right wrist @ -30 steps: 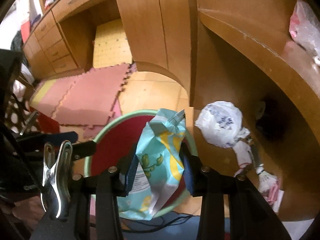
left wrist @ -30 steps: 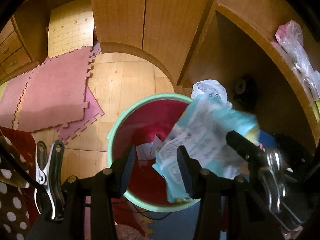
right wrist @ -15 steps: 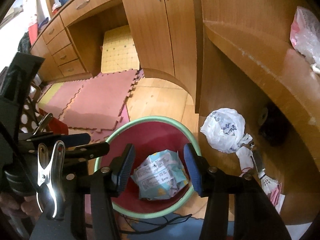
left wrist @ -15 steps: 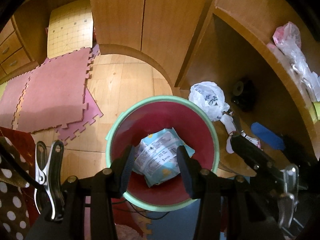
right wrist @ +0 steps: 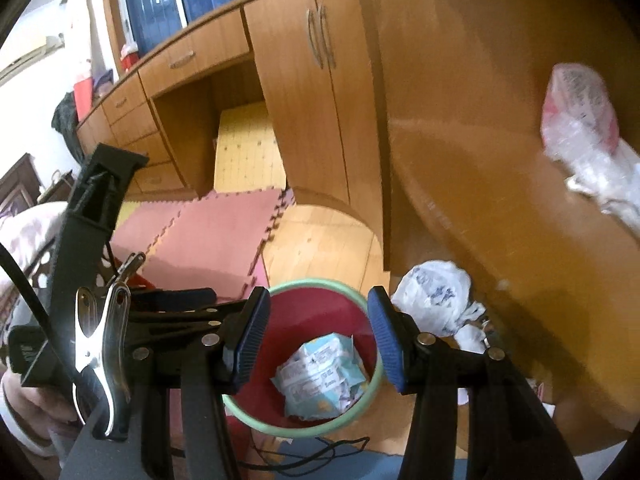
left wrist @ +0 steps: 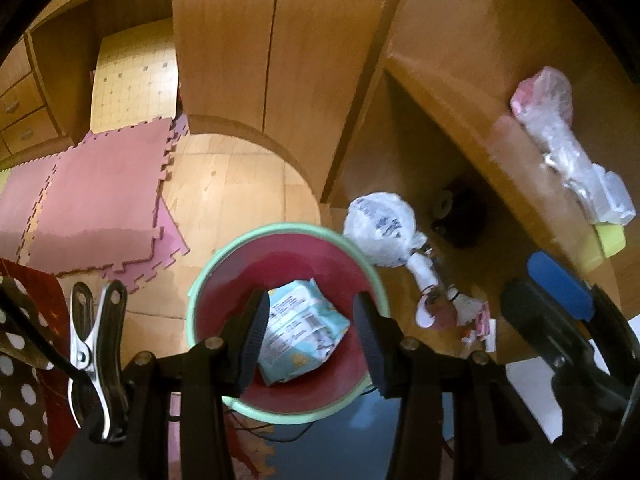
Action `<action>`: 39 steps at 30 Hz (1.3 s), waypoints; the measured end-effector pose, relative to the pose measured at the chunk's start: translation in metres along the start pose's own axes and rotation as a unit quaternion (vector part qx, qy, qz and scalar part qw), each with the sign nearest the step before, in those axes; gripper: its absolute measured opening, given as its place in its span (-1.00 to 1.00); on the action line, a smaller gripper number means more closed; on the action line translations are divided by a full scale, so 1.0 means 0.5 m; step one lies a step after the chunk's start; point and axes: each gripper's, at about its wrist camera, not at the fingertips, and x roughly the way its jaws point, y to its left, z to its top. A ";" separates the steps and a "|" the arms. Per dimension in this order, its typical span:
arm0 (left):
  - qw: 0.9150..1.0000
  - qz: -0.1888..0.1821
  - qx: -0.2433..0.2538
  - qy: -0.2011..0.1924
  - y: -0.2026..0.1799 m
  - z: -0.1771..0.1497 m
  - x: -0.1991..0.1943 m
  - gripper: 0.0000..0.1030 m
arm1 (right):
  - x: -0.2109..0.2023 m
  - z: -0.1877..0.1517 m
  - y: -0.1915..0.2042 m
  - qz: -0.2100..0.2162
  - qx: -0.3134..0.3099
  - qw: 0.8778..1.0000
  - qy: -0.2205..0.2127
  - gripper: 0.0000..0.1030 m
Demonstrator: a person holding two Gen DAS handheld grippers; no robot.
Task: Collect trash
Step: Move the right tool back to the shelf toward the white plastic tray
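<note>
A bin with a green rim (left wrist: 280,227) and red inside stands on the wooden floor below both grippers. A light blue snack packet (left wrist: 300,328) lies loose at its bottom, also clear in the right wrist view (right wrist: 320,372). My left gripper (left wrist: 311,300) hangs open above the bin with nothing between its fingers. My right gripper (right wrist: 318,294) is open and empty too, above the bin rim (right wrist: 312,283). A crumpled white plastic bag (left wrist: 380,228) (right wrist: 436,296) lies on the floor just right of the bin. A pink and clear plastic bag (left wrist: 548,108) (right wrist: 580,112) rests on the round wooden table.
Small paper scraps (left wrist: 452,304) lie on the floor under the table. Pink foam mats (left wrist: 100,184) cover the floor to the left. Wooden cabinets (right wrist: 312,100) stand behind. A black cable (right wrist: 320,452) runs past the bin. Polka-dot cloth (left wrist: 24,400) sits at the lower left.
The right gripper opened and let go of the blue packet, which dropped into the bin. Both grippers have since lifted away from the bin.
</note>
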 end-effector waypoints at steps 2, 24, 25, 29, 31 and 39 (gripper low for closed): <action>1.000 -0.009 0.011 -0.008 -0.018 0.004 -0.014 -0.11 | -0.022 0.006 -0.010 -0.004 0.006 1.000 -0.011 0.00; 0.985 -0.107 0.106 -0.079 -0.368 0.058 -0.070 -0.08 | -0.250 -0.023 -0.246 -0.118 0.129 0.981 -0.085 0.01; 0.985 -0.109 0.110 -0.082 -0.380 0.063 -0.067 -0.08 | -0.257 -0.024 -0.262 -0.127 0.142 0.978 -0.086 0.01; 0.983 -0.116 0.118 -0.083 -0.432 0.094 -0.056 -0.08 | -0.276 -0.018 -0.316 -0.154 0.179 0.967 -0.095 0.01; 0.982 -0.128 0.113 -0.084 -0.457 0.117 -0.049 -0.08 | -0.284 -0.011 -0.347 -0.162 0.203 0.961 -0.099 0.01; 0.979 -0.150 0.104 -0.088 -0.484 0.162 -0.001 -0.03 | -0.270 0.000 -0.438 -0.176 0.305 0.931 -0.099 0.01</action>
